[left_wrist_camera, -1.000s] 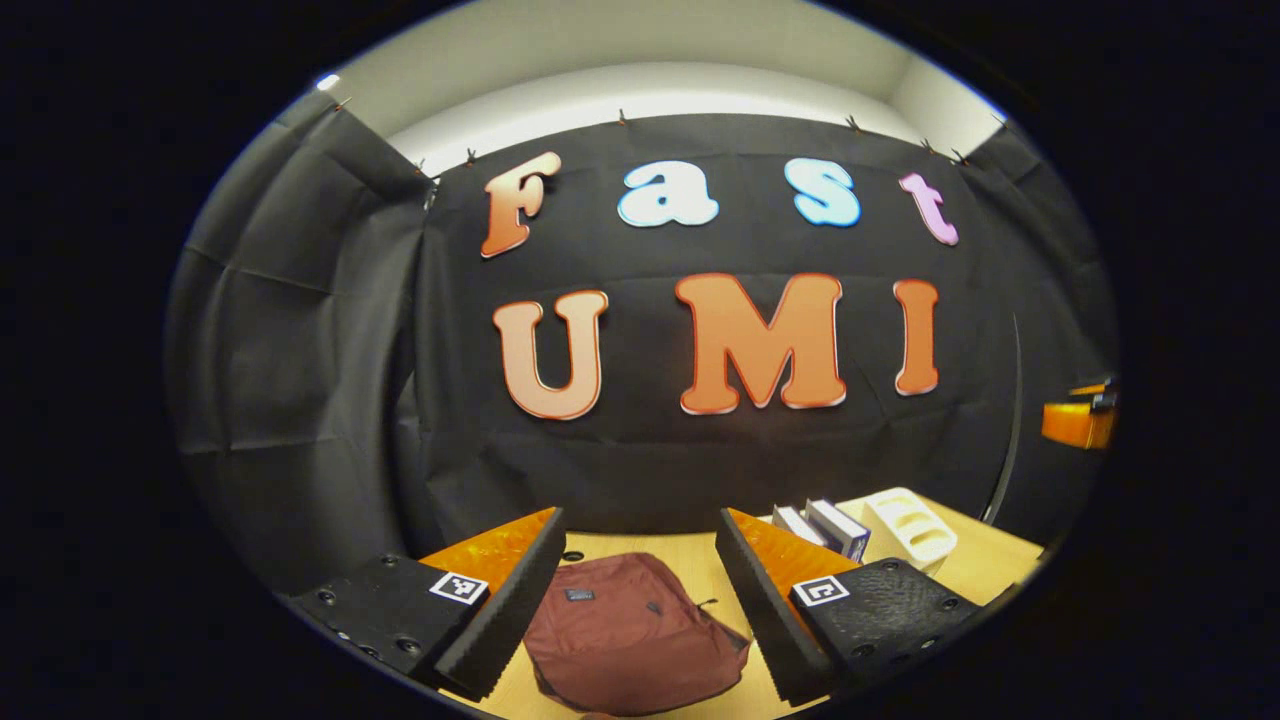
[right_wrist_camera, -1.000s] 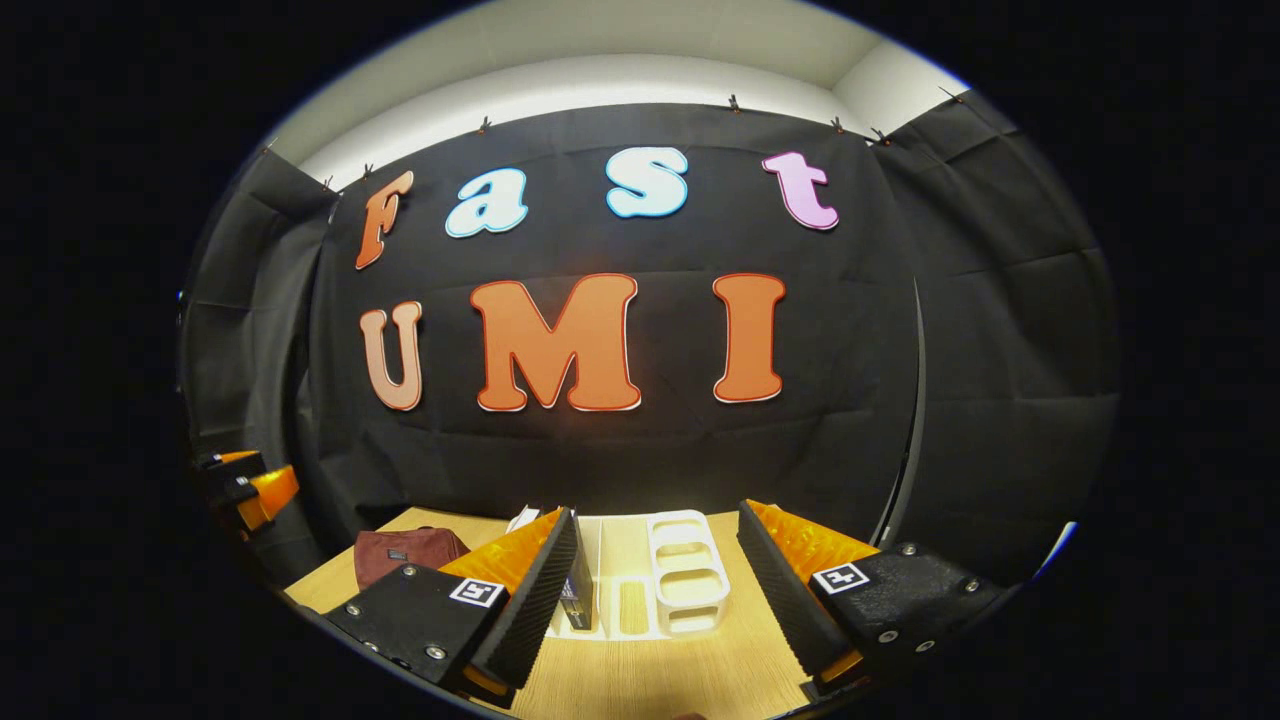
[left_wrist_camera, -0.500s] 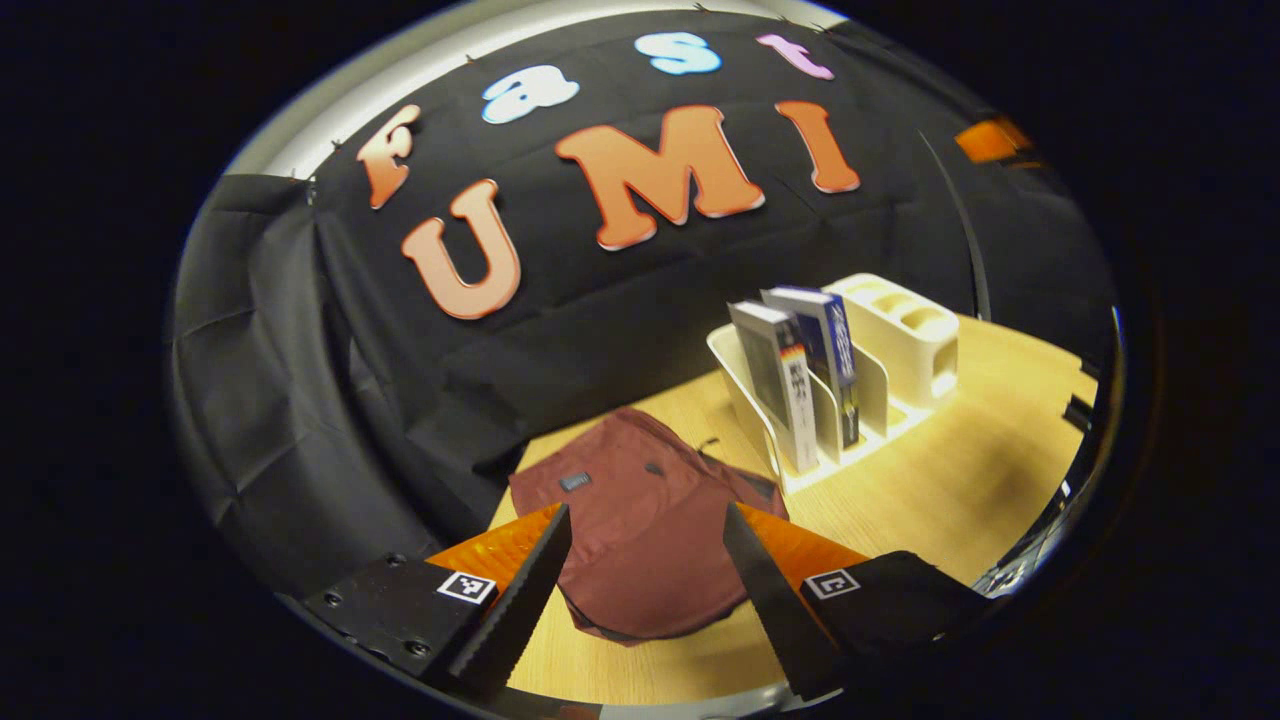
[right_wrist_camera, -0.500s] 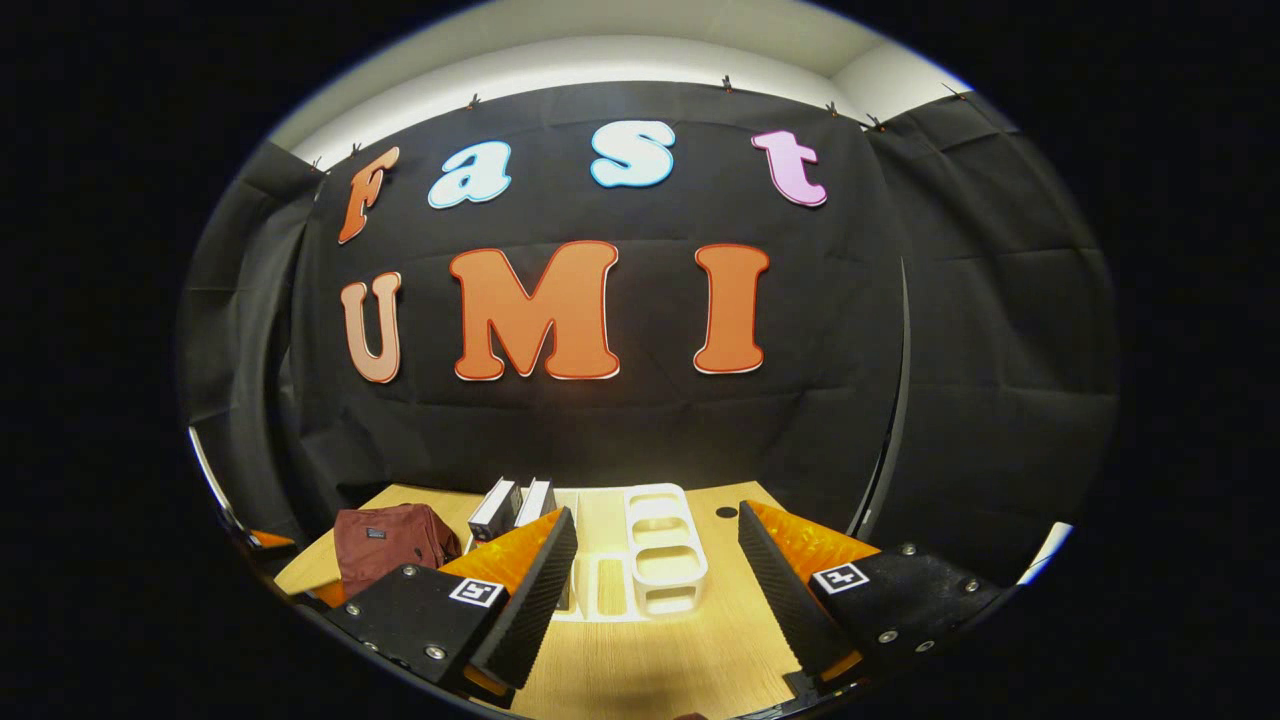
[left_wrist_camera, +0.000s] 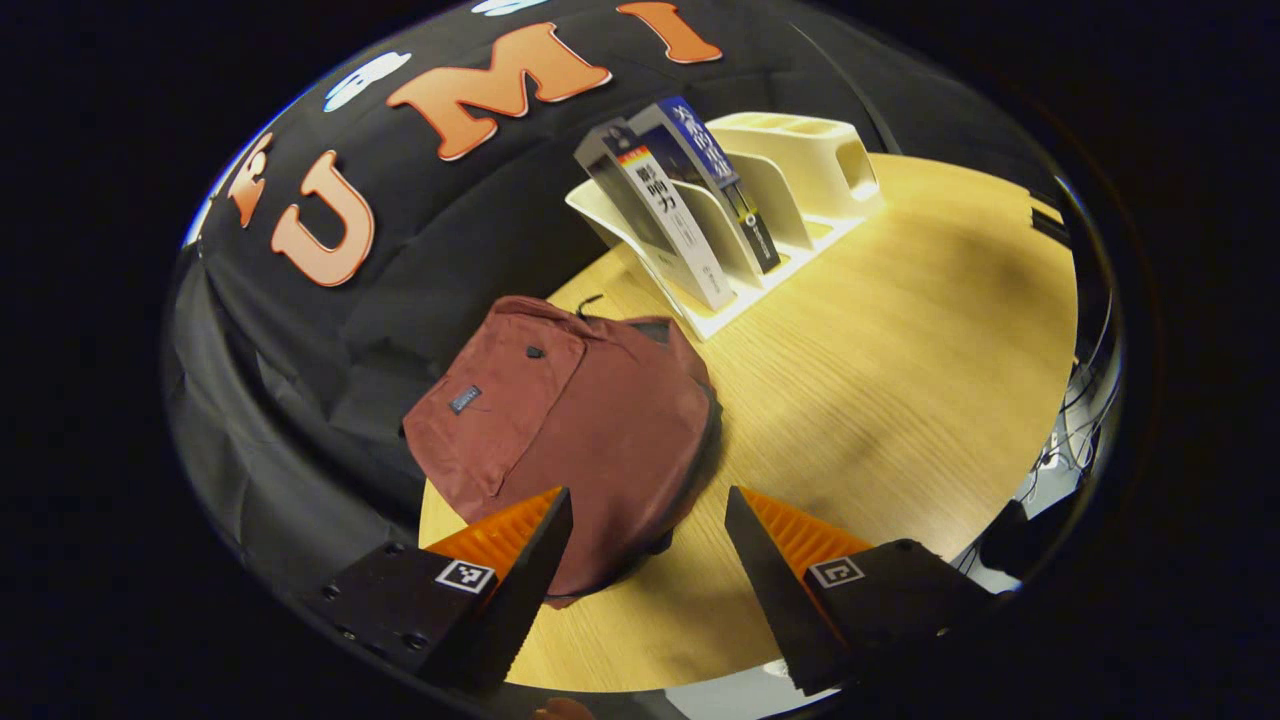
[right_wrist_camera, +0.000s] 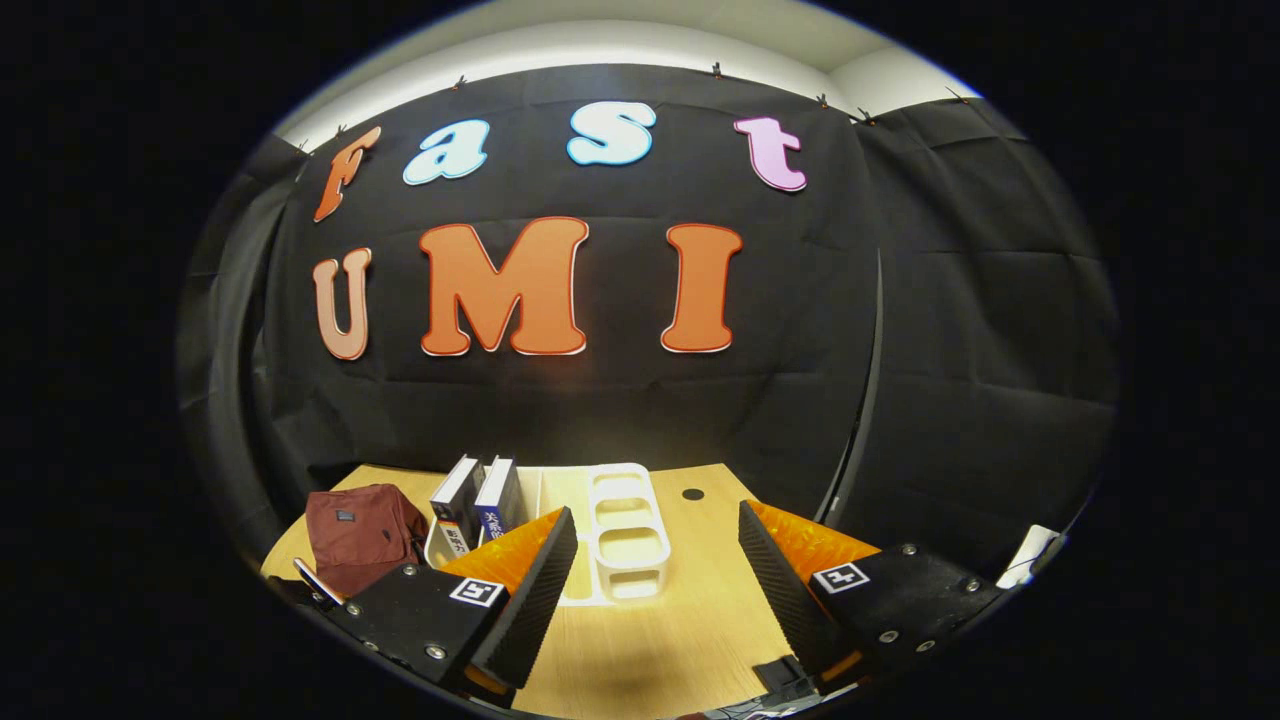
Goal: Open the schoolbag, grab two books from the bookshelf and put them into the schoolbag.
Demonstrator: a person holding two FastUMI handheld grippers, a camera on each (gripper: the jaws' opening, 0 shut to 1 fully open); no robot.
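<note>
A dark red schoolbag [left_wrist_camera: 570,420] lies flat and zipped on the wooden table [left_wrist_camera: 900,380], near its left end. Behind it a white bookshelf rack [left_wrist_camera: 800,170] holds two upright books [left_wrist_camera: 680,200] leaning in its left slots. My left gripper [left_wrist_camera: 645,590] hovers open above the bag's near edge, nothing between its fingers. In the right gripper view the schoolbag [right_wrist_camera: 360,530] sits at the left, the two books [right_wrist_camera: 475,505] and the white rack [right_wrist_camera: 620,530] ahead. My right gripper [right_wrist_camera: 655,590] stands open above the table, short of the rack.
The black cloth wall [right_wrist_camera: 620,400] closes the table's far side and left end. Bare wood lies to the right of the rack [left_wrist_camera: 950,300]. Cables and dark floor show past the table's right edge [left_wrist_camera: 1050,470]. A small dark hole [right_wrist_camera: 692,494] marks the tabletop behind the rack.
The left gripper has tilted down and moved over the bag, which now lies under its fingers. The right gripper has risen slightly and drawn back, showing more table. Both stay open.
</note>
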